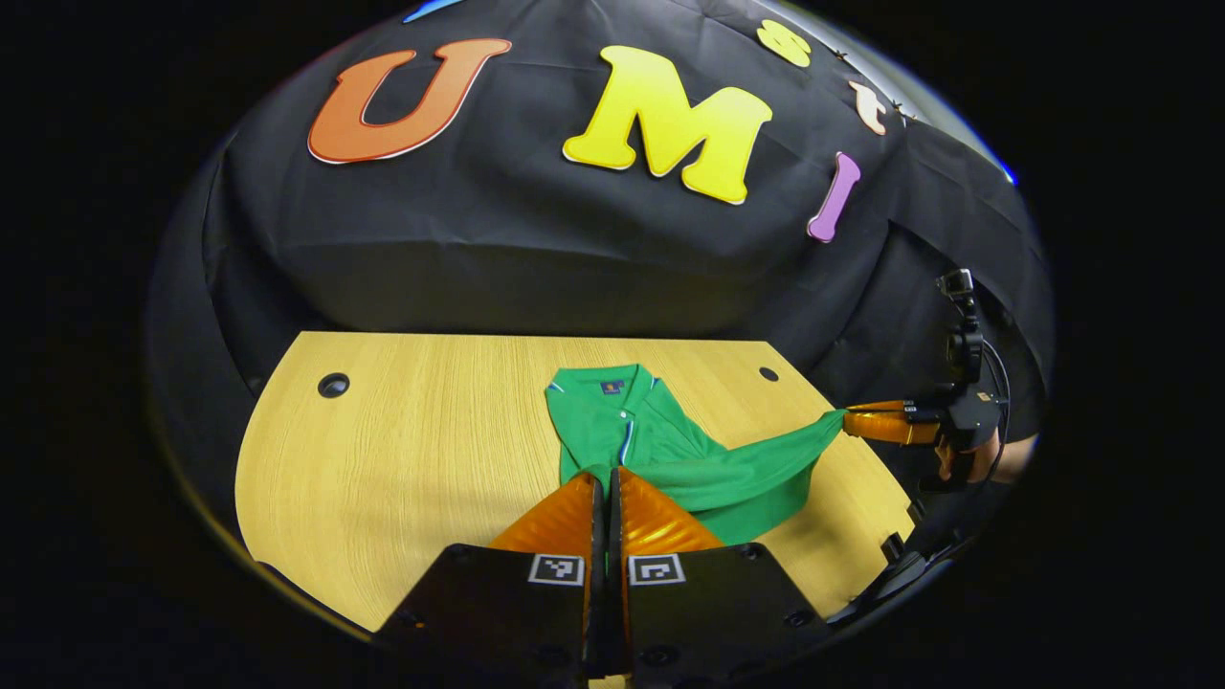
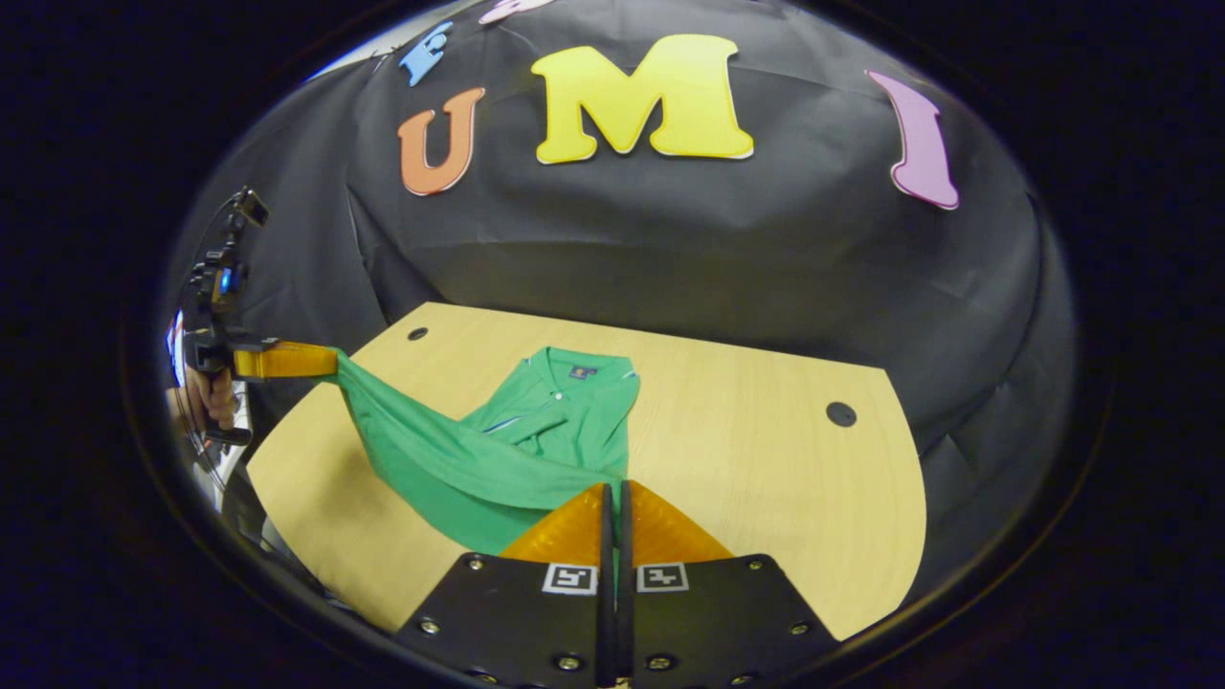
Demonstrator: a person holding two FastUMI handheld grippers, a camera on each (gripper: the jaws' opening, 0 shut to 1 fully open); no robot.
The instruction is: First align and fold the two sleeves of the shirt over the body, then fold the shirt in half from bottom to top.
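Note:
A green polo shirt (image 1: 660, 440) lies on the wooden table (image 1: 412, 450), collar toward the far wall. Its near hem is lifted off the table and stretched between both grippers. In the left gripper view my left gripper (image 1: 608, 476) is shut on one corner of the hem, and my right gripper (image 1: 848, 421) pinches the other corner off the table's right edge. In the right gripper view the shirt (image 2: 536, 440) runs from my right gripper (image 2: 614, 488), shut on the hem, to my left gripper (image 2: 333, 362) at the far left, held by a hand (image 2: 206, 397).
The table (image 2: 766, 459) has two round cable holes (image 2: 841, 413) (image 2: 417, 334) near its back corners. The black cloth wall stands right behind the table. Bare wood lies on either side of the shirt.

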